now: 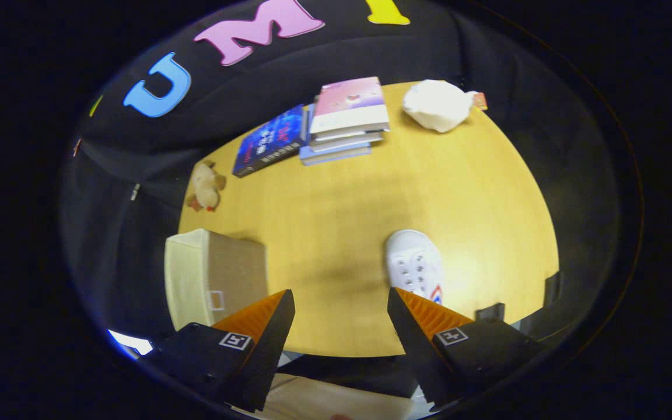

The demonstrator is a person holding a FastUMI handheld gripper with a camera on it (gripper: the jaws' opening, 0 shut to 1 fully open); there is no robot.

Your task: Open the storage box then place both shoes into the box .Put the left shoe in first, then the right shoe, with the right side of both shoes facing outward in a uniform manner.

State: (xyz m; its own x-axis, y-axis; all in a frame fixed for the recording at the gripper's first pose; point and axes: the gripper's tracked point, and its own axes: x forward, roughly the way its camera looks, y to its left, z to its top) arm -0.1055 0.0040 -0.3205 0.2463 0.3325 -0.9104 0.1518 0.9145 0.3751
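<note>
Two fingers [340, 303] apart, empty; books [345, 119], plush toys beyond.

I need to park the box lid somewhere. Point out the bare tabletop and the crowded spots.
The widest bare stretch of the table runs ahead of the open gripper, between the storage box and the white shoe, up to the stacked books. Crowded: the far edge, with blue book, plush toy and white bundle.
</note>
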